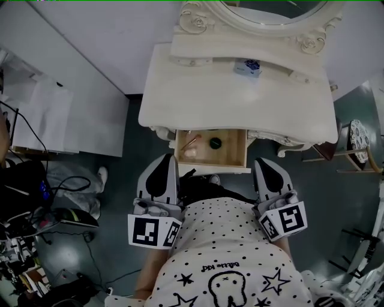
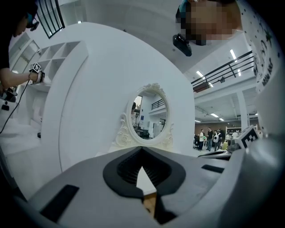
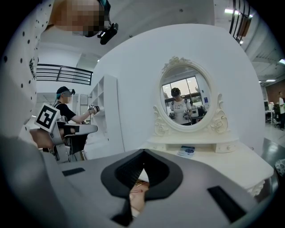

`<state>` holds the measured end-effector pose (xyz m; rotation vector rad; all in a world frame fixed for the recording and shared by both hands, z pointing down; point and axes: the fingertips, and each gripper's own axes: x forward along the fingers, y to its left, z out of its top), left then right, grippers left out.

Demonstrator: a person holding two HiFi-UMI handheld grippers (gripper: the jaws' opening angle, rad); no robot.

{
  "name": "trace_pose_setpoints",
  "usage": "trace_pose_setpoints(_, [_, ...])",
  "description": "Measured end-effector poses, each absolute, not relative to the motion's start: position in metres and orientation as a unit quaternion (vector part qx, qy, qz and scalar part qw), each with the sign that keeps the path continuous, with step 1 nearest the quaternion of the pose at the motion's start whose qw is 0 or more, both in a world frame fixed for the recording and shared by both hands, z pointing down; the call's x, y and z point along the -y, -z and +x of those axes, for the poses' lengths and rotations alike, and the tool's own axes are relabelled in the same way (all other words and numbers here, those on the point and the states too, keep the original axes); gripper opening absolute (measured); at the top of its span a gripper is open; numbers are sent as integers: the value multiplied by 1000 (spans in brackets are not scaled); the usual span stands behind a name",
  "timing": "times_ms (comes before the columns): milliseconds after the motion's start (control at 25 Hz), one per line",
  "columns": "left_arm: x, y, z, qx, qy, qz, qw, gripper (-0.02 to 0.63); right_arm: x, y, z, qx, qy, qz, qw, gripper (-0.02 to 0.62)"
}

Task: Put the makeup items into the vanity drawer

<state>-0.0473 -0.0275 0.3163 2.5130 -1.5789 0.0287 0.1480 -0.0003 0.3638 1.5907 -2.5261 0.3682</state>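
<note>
Head view: white vanity [image 1: 180,90], mirror [image 1: 264,9] at 12 cut off by the frame edge. Open drawer [image 1: 231,150] at centre holds a black round pot [image 1: 215,143], a pinkish item [image 1: 190,153] and a thin stick [image 1: 191,142], all too small to name. Blue packet [image 1: 248,68] on the vanity top at 1. Left gripper [image 1: 168,158] at 7 and right gripper [image 1: 261,162] at 5 flank the drawer, roughly level, over a dotted shirt [image 1: 228,240].

Left gripper view: jaws closed together, nothing held. Drawer wood [image 2: 150,202] shows through the gap at 6.

Right gripper view: jaws pressed together, empty. Drawer contents in the gap are blurred. Packet at 1, another person [image 3: 67,109] at 9.
</note>
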Motion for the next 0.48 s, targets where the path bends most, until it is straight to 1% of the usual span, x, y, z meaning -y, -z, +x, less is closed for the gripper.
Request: trace_pose_setpoints(480, [17,-317,-54,540,-7,838,83,-4,-5,-364,149,840,-119,525,70,8])
